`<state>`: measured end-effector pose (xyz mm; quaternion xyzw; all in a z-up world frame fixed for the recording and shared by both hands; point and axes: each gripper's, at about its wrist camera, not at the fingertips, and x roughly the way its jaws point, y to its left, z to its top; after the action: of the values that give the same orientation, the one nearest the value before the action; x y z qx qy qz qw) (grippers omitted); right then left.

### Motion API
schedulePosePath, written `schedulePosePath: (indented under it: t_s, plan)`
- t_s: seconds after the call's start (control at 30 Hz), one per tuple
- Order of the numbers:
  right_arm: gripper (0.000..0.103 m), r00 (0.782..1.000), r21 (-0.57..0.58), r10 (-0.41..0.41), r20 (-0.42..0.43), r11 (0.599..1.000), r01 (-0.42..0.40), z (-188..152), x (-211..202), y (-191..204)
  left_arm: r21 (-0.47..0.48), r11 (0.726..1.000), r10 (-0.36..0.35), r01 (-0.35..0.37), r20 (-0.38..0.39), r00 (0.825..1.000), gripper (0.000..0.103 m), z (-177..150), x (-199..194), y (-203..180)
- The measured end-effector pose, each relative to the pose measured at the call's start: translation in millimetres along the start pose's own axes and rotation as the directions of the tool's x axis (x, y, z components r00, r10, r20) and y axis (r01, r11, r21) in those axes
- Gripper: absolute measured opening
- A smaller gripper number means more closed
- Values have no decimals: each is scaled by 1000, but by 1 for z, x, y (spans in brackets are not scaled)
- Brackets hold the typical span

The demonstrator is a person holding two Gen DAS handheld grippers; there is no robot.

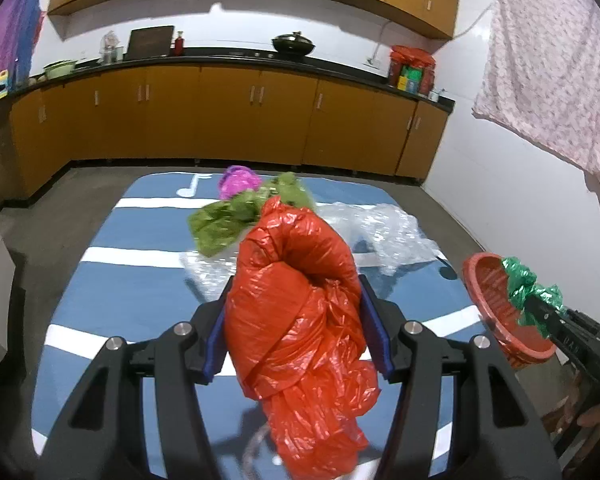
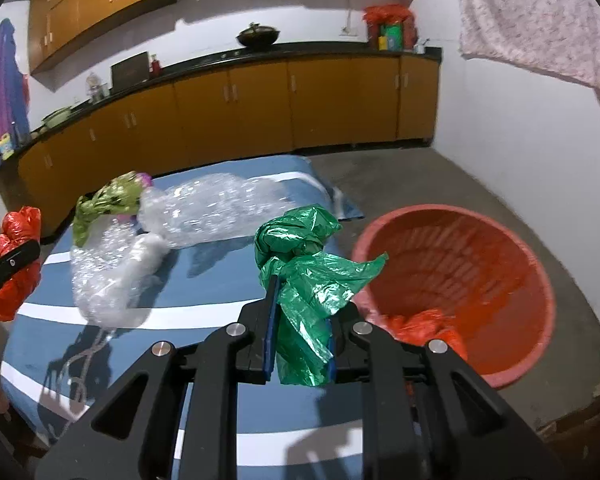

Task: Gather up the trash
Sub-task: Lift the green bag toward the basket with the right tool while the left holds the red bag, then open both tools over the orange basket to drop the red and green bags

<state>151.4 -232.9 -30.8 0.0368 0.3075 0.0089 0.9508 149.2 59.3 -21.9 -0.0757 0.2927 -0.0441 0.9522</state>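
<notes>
Risk first: thin film, slippery, loosely bunched. Left gripper (image 1: 300, 332) clamped on a fat wad of red bag (image 1: 300, 320), jaws held fairly wide by the bulk, a long tail hanging below; likely to slide out or snag on the way across to the basket (image 2: 496, 248). Right gripper (image 2: 300, 344) pinched narrow on a green bag (image 2: 300, 276), just beside the basket rim; could spring open on release, catch the rim and drop to the floor.

Still on the blue striped mat (image 2: 204, 288): bubble wrap (image 2: 188, 224), clear, knobbly, puffy, sprawled in two lumps; an olive-green crumpled bag (image 2: 108, 204) touching it, with a purple wad (image 1: 238, 182) behind. Light and springy, probably easy to drag or scatter with a careless sweep.

Basket red plastic, round, ribbed slatted wall, on the floor beside the mat, some red crumpled film (image 2: 424, 324) already at the bottom.
</notes>
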Motion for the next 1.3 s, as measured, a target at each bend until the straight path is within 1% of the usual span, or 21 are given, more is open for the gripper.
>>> schedulePosePath:
  t_s: [0.3,0.43,0.77,1.1,1.3]
  plan:
    - [19,998,75,-69,-2,995,69,-4,-5,-41,77,996,-43,45,-25,999,56,-2,13,-44]
    - [19,996,94,-87,-5,992,87,-7,-5,-53,109,992,-60,64,-40,997,55,-5,19,-62]
    - [19,993,126,-121,-13,985,121,-12,-6,-75,146,982,-106,117,-80,991,55,-9,33,-93]
    - [19,989,155,-150,-15,976,151,-13,-2,-94,173,967,-168,187,-119,979,55,-9,51,-124]
    - [19,983,180,-183,-7,967,182,-7,-1,-111,183,952,-218,244,-148,965,55,-5,69,-152]
